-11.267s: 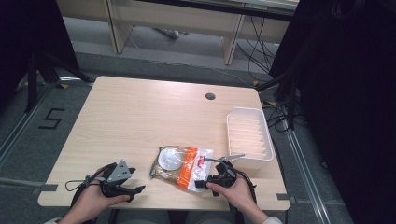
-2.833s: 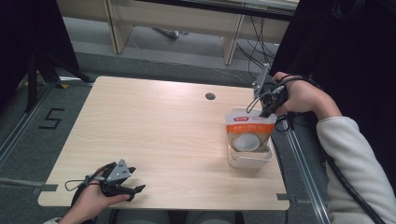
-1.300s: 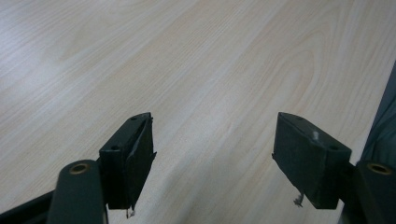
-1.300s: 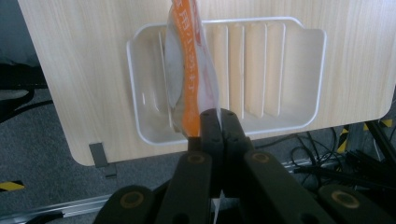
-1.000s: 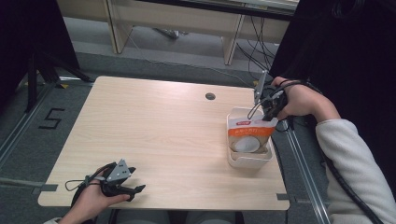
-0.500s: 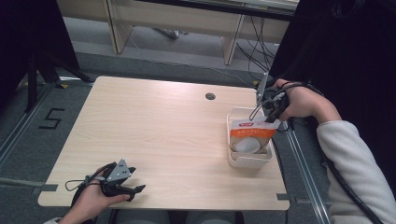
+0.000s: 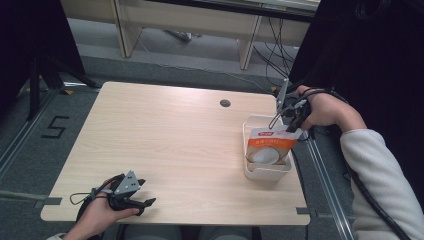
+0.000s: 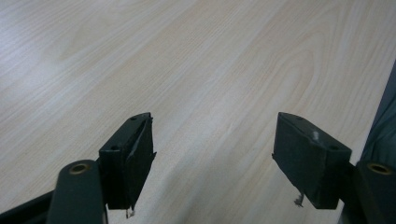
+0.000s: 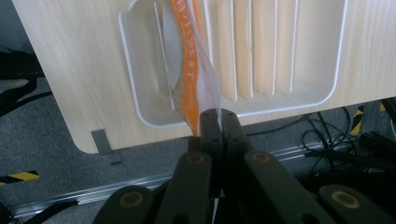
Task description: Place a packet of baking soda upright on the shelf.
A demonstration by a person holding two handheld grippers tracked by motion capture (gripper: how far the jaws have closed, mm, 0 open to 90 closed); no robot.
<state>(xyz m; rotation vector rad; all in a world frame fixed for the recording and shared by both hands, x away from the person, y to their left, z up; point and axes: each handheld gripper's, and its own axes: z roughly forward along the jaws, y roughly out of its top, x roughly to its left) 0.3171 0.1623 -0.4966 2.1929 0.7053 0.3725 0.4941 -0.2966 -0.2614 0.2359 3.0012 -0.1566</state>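
The light wooden table [image 7: 165, 140] lies bare across its left and middle. The white ribbed plastic tray [image 7: 265, 172] and the upright orange-and-clear plastic packet [image 7: 270, 145] block its right edge.

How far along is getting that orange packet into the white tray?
Mostly done. The packet already stands inside the tray at the table's right side. In hand: the right claw is shut on the packet's top edge, holding it upright. Left to do: let go, probably so it can lie flat. The left claw is open over bare table near the front left corner.

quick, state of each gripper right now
left gripper: open, holding nothing, low over the table.
right gripper: shut on the packet over the tray.
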